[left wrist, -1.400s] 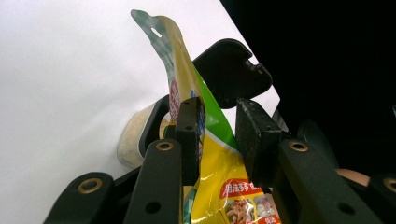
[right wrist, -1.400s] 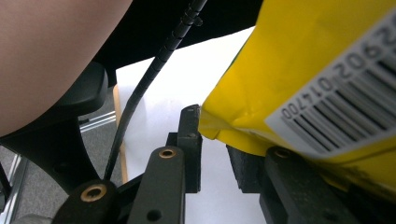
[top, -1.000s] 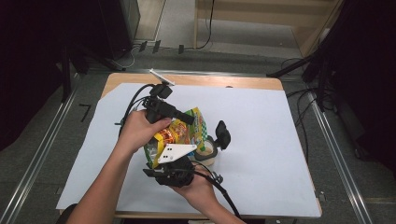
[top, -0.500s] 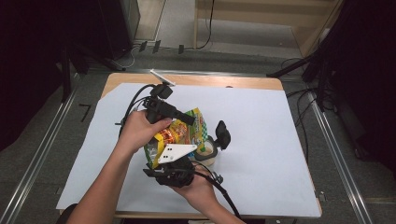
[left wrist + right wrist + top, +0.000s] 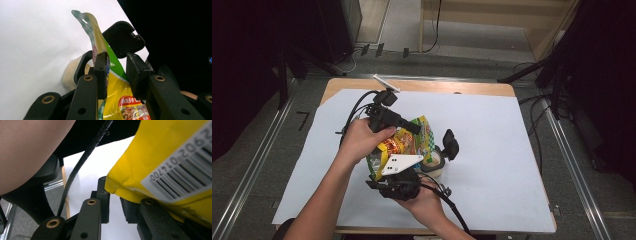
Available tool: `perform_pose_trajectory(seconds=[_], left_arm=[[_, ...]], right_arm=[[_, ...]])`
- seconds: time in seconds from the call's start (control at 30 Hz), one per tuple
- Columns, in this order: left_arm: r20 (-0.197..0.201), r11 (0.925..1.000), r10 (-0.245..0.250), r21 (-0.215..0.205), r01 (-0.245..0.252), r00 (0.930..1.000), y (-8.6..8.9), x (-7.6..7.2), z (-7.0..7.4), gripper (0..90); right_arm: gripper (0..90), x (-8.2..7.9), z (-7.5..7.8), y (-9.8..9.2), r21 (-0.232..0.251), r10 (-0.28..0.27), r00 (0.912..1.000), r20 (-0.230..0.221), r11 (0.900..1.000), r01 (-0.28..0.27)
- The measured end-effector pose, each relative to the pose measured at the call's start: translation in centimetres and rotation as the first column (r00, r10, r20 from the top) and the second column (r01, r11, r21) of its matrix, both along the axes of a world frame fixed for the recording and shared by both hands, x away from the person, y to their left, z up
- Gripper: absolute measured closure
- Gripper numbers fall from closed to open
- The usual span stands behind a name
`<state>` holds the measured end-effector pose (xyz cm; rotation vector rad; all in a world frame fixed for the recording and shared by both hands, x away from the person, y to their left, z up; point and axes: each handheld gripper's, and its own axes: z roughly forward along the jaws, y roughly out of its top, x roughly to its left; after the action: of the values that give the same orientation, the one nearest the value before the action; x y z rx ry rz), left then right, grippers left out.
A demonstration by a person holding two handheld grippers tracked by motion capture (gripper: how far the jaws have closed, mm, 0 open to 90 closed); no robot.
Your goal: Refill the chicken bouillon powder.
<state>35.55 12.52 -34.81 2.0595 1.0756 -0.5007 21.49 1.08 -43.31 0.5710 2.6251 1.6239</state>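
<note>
Over the middle of the table (image 5: 512, 150), which is covered by a white sheet, the person is holding a crinkly yellow-and-green foil snack bag (image 5: 404, 142) between two hand-held grippers. The left gripper (image 5: 414, 129) is reaching in from the far-left side, and in the left gripper view the bag's upper part (image 5: 110, 75) is standing between its black pads (image 5: 101, 72) — one pad is lying against the foil, while a small gap is showing at the other, so whether the jaws are truly pinching the bag I cannot tell. The right gripper (image 5: 399, 172), carrying a grey three-cornered plate, is sitting at the near side under the bag's lower end; in the right gripper view the bag's yellow corner (image 5: 130, 185), near its barcode label, is overlapping the tips of the narrowly spaced jaws and is lying over one of them, though a firm clamp is not clearly showing — its jaws have just been closing a little. Just beside the bag on the right, a small clear round plastic container (image 5: 434, 162) of pale contents is resting on the sheet with its black hinged lid (image 5: 450, 144) standing open.
</note>
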Motion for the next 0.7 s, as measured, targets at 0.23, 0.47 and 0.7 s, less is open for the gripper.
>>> perform_pose_trajectory(seconds=[0.23, 0.47, 0.7], left_arm=[[-0.003, 1.0, -0.001, 0.001, 0.001, 1.0, 0.0, -0.01, 0.0, 71.3], [-0.005, 1.0, 0.0, -0.001, 0.0, 1.0, 0.06, 0.02, -0.04, 71.3], [-0.012, 1.0, 0.002, -0.003, -0.003, 0.9999, 0.13, 0.05, -0.07, 71.4]], right_arm=[[79.0, -0.05, 0.0, -0.01, 0.001, 0.0, 1.0, 0.001, 1.0, 0.0], [78.7, -0.07, -0.03, 0.03, 0.007, 0.0, 1.0, 0.009, 1.0, 0.0], [78.7, -0.09, -0.07, 0.01, 0.008, -0.002, 0.9999, 0.01, 1.0, 0.002]])
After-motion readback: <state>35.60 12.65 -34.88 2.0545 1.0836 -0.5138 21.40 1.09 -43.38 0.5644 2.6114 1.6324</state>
